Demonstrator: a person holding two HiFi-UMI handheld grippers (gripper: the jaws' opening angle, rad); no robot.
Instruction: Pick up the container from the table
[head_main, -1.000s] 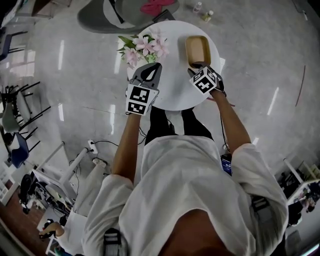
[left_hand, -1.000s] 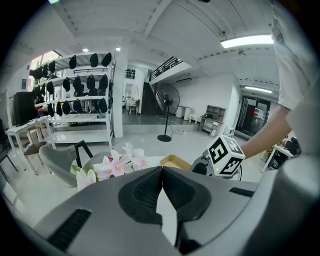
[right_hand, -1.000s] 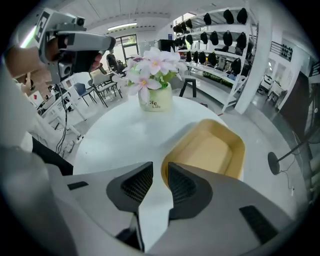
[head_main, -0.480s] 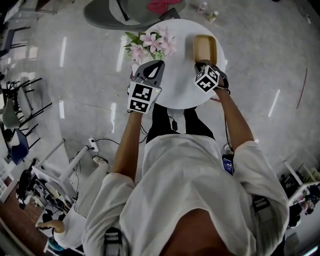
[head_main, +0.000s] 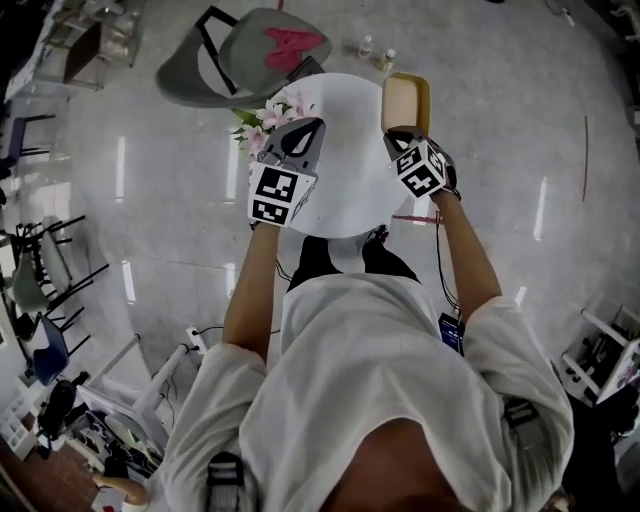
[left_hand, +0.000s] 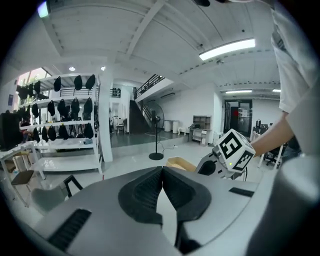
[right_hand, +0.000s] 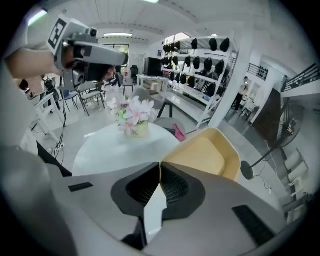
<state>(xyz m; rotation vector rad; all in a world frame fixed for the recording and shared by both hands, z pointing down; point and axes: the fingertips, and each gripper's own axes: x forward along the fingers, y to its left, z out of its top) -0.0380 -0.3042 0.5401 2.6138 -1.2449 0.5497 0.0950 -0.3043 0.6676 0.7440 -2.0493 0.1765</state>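
One shallow tan rectangular plastic container (right_hand: 210, 155) hangs in the air over the far edge of the one round white desk (head_main: 350, 190), its near rim clamped in the right gripper's (head_main: 400, 135) jaws. The left gripper's (head_main: 300, 135) jaws are together with nothing between them, near one pot of pink flowers (head_main: 265, 118).

Tan container (head_main: 405, 100), white table (head_main: 355, 170), probably pink flowers (head_main: 265, 120)
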